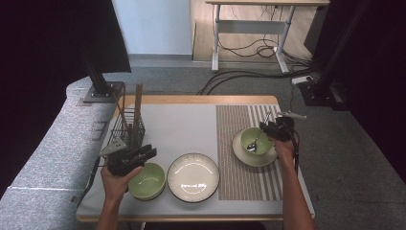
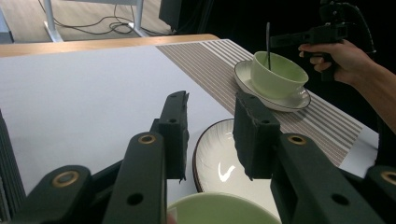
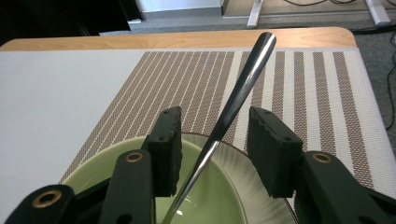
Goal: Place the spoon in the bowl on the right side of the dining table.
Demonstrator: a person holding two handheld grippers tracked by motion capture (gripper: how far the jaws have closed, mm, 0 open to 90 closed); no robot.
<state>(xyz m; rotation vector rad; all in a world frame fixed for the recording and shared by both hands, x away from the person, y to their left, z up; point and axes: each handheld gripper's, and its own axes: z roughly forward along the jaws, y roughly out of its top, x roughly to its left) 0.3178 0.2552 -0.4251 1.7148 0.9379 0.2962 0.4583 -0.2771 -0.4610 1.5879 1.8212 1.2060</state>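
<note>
Near bowl: green bowl point(image 1: 147, 181) at the bench's front edge, just under the left tool point(image 1: 143, 154); its rim shows below the jaws in the left gripper view.
Left tool: jaws apart, nothing between them, hovering over the near bowl's rim.
Spoon: metal spoon point(image 3: 229, 112) leaning in the far green bowl point(image 1: 255, 140), handle angled up and away over the mat.
Right tool: right tool point(image 3: 212, 149) released, jaws spread either side of the spoon handle, not pinching it.
Far bowl: sits on a white saucer point(image 1: 239, 151) on the striped placemat point(image 1: 232, 177).
Middle: white plate point(image 1: 193, 177) between the bowls, dark rim.
Back left: wire rack point(image 1: 125, 125) on the bench point(image 1: 182, 124).
</note>
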